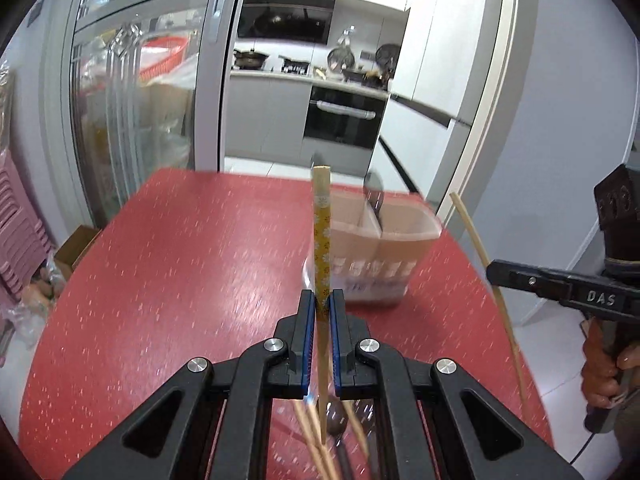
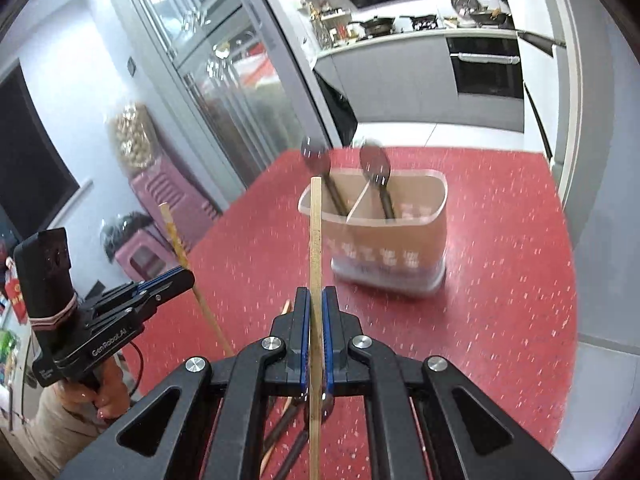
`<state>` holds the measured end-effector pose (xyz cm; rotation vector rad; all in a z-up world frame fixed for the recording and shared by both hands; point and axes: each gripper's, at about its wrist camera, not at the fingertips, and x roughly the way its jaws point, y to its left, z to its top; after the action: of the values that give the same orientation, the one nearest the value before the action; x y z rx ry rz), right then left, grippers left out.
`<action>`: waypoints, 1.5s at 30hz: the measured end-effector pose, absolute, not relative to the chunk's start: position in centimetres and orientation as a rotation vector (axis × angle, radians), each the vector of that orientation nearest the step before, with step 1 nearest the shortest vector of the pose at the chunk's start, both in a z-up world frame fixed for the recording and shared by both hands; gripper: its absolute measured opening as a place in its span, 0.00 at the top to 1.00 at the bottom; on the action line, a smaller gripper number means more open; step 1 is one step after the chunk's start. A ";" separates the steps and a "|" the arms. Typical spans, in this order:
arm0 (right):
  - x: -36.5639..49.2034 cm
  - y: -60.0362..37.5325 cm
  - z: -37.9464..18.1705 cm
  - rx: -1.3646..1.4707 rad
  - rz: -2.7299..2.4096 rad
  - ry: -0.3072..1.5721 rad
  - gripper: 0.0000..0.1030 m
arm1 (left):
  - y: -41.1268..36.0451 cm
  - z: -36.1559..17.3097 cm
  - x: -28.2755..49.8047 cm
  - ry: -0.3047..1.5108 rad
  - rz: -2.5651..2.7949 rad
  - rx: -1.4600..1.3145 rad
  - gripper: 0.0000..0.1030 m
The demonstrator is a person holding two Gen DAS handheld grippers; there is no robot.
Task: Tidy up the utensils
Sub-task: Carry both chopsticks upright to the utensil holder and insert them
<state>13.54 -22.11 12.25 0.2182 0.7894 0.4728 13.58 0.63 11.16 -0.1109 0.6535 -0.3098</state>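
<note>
My left gripper (image 1: 322,300) is shut on a yellow flower-patterned chopstick (image 1: 321,236), held upright above the red table (image 1: 180,260). My right gripper (image 2: 316,296) is shut on a plain wooden chopstick (image 2: 316,240), also upright. A beige two-compartment utensil holder (image 2: 384,240) stands ahead on the table with two dark spoons (image 2: 374,164) in it; it also shows in the left wrist view (image 1: 384,256). Each gripper appears in the other's view: the right one (image 1: 496,274) and the left one (image 2: 188,276). More chopsticks and a spoon (image 1: 336,428) lie on the table under the grippers.
A glass cabinet (image 1: 132,100) stands left of the table. A doorway opens to a kitchen with an oven (image 1: 344,120). Pink stools (image 2: 168,208) sit beside the table. The table edge (image 2: 560,360) drops off at right.
</note>
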 end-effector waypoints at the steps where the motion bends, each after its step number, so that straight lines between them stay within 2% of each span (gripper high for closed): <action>1: 13.8 -22.2 12.5 0.222 0.470 0.782 0.94 | 0.5 11.8 14.0 0.641 -0.313 -0.115 0.68; 18: 22.4 -24.8 18.0 0.264 0.389 0.617 0.94 | -1.8 20.2 22.0 0.478 -0.334 -0.142 0.68; 32: 29.9 -23.7 17.5 0.214 0.316 0.482 0.94 | -4.8 19.2 29.8 0.478 -0.305 -0.141 0.68; 45: 32.6 -22.6 16.2 0.163 0.316 0.418 0.94 | -5.2 19.1 32.5 0.454 -0.290 -0.168 0.68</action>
<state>32.57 -22.59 16.20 0.1632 0.4182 0.3163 32.53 -5.22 19.10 -0.1676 0.4541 -0.2900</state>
